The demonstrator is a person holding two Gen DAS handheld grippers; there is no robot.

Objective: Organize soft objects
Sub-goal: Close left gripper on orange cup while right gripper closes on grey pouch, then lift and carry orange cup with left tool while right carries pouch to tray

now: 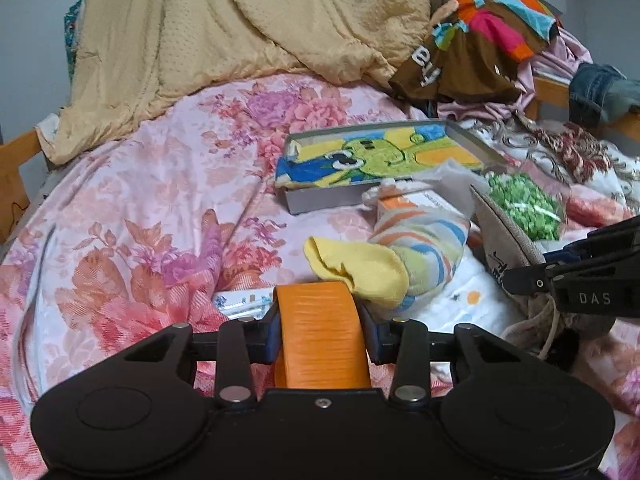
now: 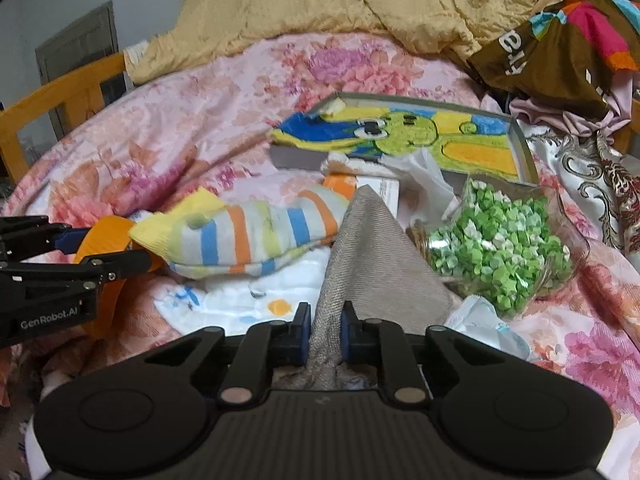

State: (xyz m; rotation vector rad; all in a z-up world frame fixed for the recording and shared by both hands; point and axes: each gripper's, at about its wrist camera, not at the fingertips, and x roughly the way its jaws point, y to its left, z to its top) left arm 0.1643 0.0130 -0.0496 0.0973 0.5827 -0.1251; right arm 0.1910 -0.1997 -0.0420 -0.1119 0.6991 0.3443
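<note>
**Both grippers clamped on soft items over a floral bed**

On the pink floral bedsheet [image 1: 132, 184], the left gripper [image 1: 321, 330] has its jaws closed against the sides of an orange, ribbed, curved plastic piece [image 1: 322, 336], which fills the gap between them. Just ahead of it lies a striped sock with a yellow toe [image 1: 400, 256], touching the orange piece's far edge. The right gripper [image 2: 326, 334] is pinched nearly closed on a fold of grey woven fabric pouch [image 2: 372, 252], which rises in a peak in front of it. Beside the pouch on its right sits a clear bag of green paper stars [image 2: 500, 244]. Behind these rests a shallow grey cardboard box [image 2: 526, 148] holding a folded towel with a green cartoon animal [image 2: 404, 132]. Farther back a beige quilted blanket [image 1: 224, 36] is heaped, with a brown multicoloured garment [image 1: 476, 52] at the right.
</note>
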